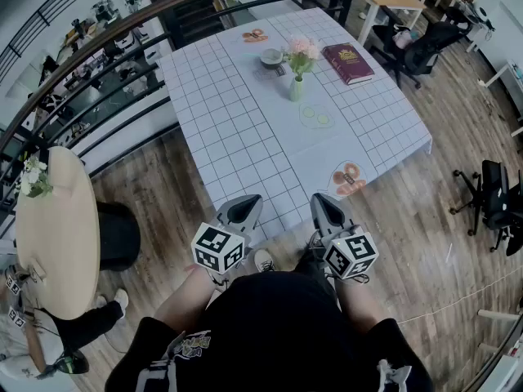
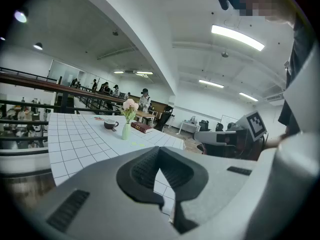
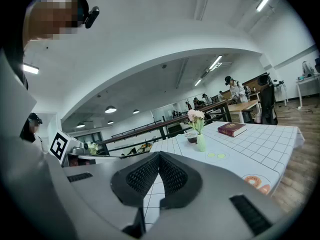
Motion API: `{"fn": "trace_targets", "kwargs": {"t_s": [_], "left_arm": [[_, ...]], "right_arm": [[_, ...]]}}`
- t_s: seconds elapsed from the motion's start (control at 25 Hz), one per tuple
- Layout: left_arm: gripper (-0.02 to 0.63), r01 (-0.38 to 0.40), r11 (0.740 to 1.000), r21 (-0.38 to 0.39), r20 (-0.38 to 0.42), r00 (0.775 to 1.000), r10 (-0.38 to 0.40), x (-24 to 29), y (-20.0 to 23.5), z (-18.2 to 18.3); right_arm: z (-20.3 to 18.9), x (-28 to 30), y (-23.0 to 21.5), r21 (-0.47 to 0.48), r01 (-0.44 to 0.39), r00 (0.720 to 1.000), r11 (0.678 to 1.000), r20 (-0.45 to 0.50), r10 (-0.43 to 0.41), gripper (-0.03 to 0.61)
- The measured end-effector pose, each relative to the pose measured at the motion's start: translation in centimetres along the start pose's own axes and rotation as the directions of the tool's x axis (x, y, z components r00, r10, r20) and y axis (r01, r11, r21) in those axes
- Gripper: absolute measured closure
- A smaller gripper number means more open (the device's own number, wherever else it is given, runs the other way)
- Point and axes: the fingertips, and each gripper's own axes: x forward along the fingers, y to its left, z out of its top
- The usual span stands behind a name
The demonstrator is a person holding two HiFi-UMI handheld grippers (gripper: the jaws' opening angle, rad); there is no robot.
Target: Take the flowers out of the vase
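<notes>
- The square table (image 1: 237, 129), under a white cloth with a grid pattern, fills the middle of the head view. Wooden floor (image 1: 409, 243) lies around it, and a dark railing (image 1: 98, 64) runs past its far-left side.
- A round wooden table (image 1: 49, 235) stands well apart, at the left edge of the head view.
- A person in a dark top (image 1: 278, 333) stands at the near edge of the square table and holds a gripper in each hand.
- The left gripper (image 1: 244, 202) is held low, just before the near edge of the cloth, and points toward the table. Its own view shows the dark ribbed pads (image 2: 147, 166) pressed together with nothing between them.
- The right gripper (image 1: 324, 200) sits beside it at about the same height. Its jaws are likewise closed and empty.
- A dark red book (image 1: 348, 62) lies flat on the far right part of the cloth, near the vase.
- A cup (image 1: 271, 56) stands just beyond the vase, to its left.
- The pale green vase (image 1: 296, 88) stands upright on the far middle of the cloth, well apart from both grippers.
- The flowers (image 1: 302, 47), pink heads on green stems, stand in the vase with neither gripper touching them.
- A print of two pale green dots (image 1: 315, 118) marks the cloth just on the near side of the vase.
- A doughnut print (image 1: 349, 178) lies near the right gripper.
</notes>
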Motion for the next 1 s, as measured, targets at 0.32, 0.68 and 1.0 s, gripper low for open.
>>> {"fn": "trace_targets", "kwargs": {"t_s": [0.32, 0.68, 1.0], "left_arm": [[0.606, 0.005, 1.000, 0.001, -0.006, 1.000, -0.005, -0.2, -1.0, -0.4], [0.606, 0.028, 1.000, 0.011, -0.006, 1.000, -0.028, 0.0, -2.0, -0.3], [0.606, 0.029, 0.999, 0.018, -0.001, 1.000, -0.029, -0.2, -1.6, 0.1]], "right_arm": [[-0.3, -0.9, 0.3, 0.008, -0.006, 1.000, 1.000, 0.003, 0.006, 0.557], [0.2, -1.9, 0.4, 0.024, -0.008, 0.999, 1.000, 0.035, 0.008, 0.555], [0.4, -1.6, 0.5, 0.023, -0.007, 0.999, 1.000, 0.034, 0.006, 0.557]]}}
